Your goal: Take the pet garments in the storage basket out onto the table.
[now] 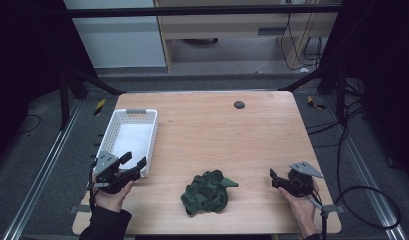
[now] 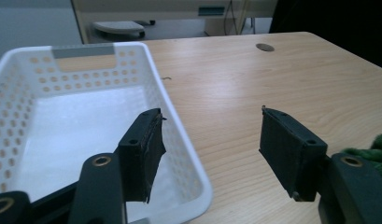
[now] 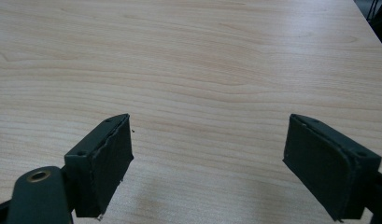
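Note:
A crumpled dark green cloth (image 1: 208, 191) lies on the wooden table (image 1: 217, 130) near its front edge, between the two hands. My left gripper (image 1: 134, 161) stands open at the near right corner of a white perforated basket (image 1: 127, 112). In the left gripper view (image 2: 209, 116) one jaw hangs over the empty basket (image 2: 156, 79) and the other over the tabletop, with the cloth's edge (image 2: 378, 149) at far right. Nothing is gripped. My right gripper (image 1: 273, 179) is held to the right of the cloth, open, its jaws (image 3: 208, 121) wide apart over bare wood.
A small dark round grommet (image 1: 239, 104) sits in the tabletop near the far edge, also seen from the left gripper (image 2: 265, 47). Black frame bars and floor cables (image 1: 362, 195) surround the table. Wooden furniture stands beyond the far edge.

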The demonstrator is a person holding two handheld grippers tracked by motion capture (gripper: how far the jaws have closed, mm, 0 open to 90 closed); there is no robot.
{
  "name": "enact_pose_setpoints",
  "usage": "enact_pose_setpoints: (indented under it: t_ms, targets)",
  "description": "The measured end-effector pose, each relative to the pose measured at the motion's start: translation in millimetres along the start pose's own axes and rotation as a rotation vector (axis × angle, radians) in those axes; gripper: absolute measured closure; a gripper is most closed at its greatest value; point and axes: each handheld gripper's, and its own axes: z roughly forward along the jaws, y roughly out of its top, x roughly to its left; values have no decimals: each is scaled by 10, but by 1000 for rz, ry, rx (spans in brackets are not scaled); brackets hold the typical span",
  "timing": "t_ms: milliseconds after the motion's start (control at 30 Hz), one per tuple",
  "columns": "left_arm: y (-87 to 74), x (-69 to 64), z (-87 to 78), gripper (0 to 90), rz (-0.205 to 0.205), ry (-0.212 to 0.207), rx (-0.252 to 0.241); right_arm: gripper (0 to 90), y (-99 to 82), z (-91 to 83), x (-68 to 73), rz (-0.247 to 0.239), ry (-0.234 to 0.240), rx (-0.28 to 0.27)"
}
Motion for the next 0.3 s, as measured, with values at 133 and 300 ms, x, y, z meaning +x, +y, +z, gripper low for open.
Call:
enact_pose_setpoints:
  t_ms: [133,300]
  targets:
    - [-88,63,-69,434,-3,53,-19,151,1,-2,-2,2,1,1]
    - [-160,176,-175,514,-29,88,-27,151,0,-3,-3,3,1,0]
